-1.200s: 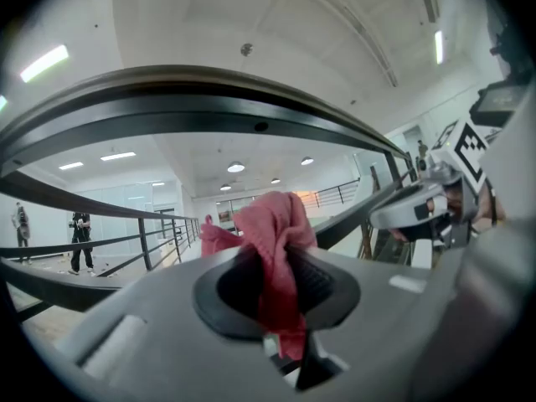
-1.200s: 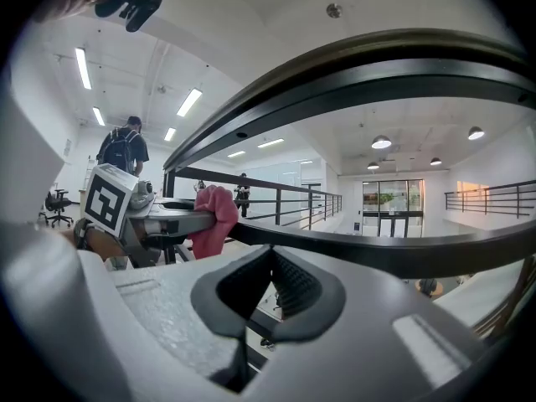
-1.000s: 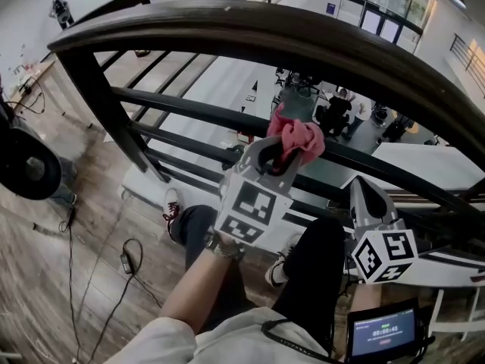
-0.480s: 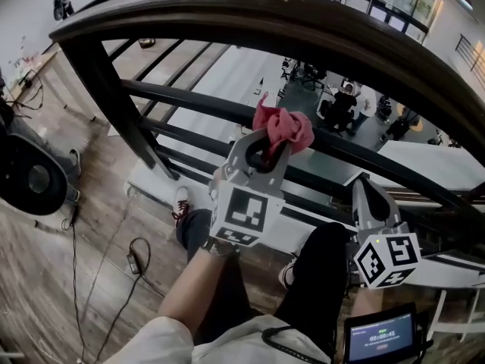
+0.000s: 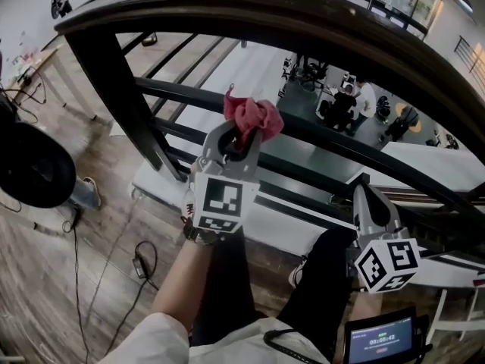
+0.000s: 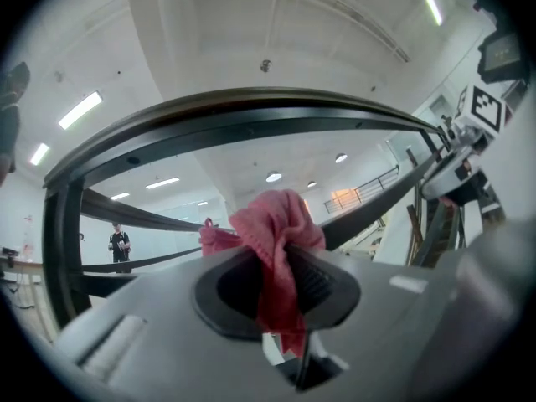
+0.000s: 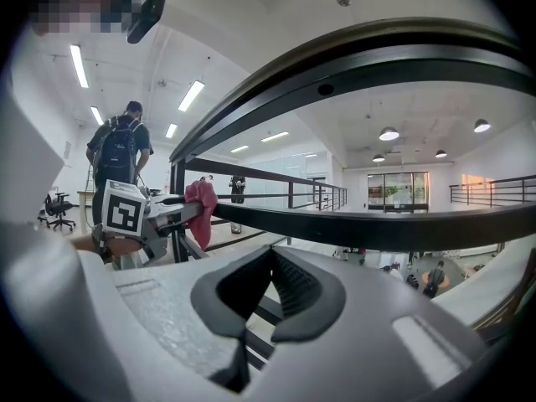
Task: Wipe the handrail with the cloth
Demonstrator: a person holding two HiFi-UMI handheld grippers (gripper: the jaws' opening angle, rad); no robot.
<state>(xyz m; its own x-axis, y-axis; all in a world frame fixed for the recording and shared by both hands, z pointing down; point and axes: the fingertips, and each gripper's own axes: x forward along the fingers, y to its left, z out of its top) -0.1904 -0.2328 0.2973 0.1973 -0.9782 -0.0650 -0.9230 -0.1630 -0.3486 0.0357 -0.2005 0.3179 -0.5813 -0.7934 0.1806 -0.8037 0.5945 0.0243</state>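
The left claw (image 5: 241, 133) is clenched on the pink cloth (image 5: 254, 116): in the left gripper view the cloth passes between the two dark pads, a bunch of it stands up above them and a short end hangs down below them. The cloth is held under the broad dark handrail (image 5: 303, 17), which bends over the whole scene, and it is clearly apart from this top rail. In the head view it lies in front of one of the thinner lower bars (image 5: 341, 142); whether it touches this bar, I cannot tell. The right claw (image 5: 366, 196) is low at the right side, well apart from the cloth, and it points toward the bars; in the right gripper view its pads are pressed together at the tips with nothing between them. A thick dark post (image 5: 121, 105) carries the rail at the left. On the wooden floor (image 5: 45, 279) there are a black round object (image 5: 30, 165) and a thin cable (image 5: 140, 268). A small screen (image 5: 381, 338) is at the bottom right edge. Through the bars some people (image 5: 345, 105) are seen on a lower level
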